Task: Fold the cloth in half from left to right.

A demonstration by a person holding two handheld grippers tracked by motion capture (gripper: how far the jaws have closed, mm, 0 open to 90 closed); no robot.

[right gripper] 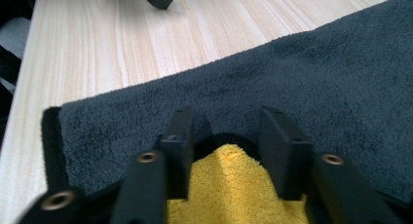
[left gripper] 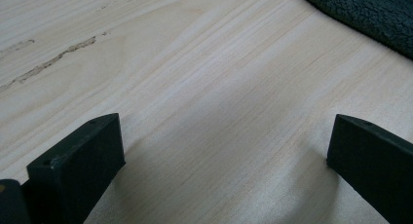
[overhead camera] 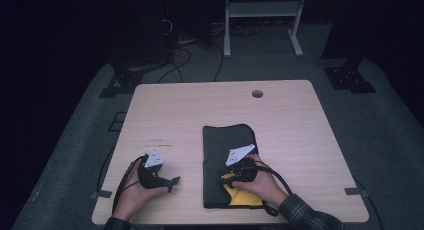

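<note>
Folded once already, dark towel [overhead camera: 227, 160] on counter [overhead camera: 300, 140]; right claw [right gripper: 224, 131] half-wide astride yellow cloth [right gripper: 229, 185], seemingly ungripped; left claw [left gripper: 224, 151] wide, empty; further folding left.

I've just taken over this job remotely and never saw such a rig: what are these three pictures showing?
No robot here: a person holds a two-jaw gripper in each hand at a wooden table. The high view looks down from above; the other two pictures come from cameras riding on each gripper, looking along its black jaws. The left gripper rests over bare wood, jaws wide, nothing between them. On the table lies a folded dark towel with a yellow cloth on its near end. The right gripper has its jaws either side of a raised peak of the yellow cloth; whether they pinch it is unclear.
</note>
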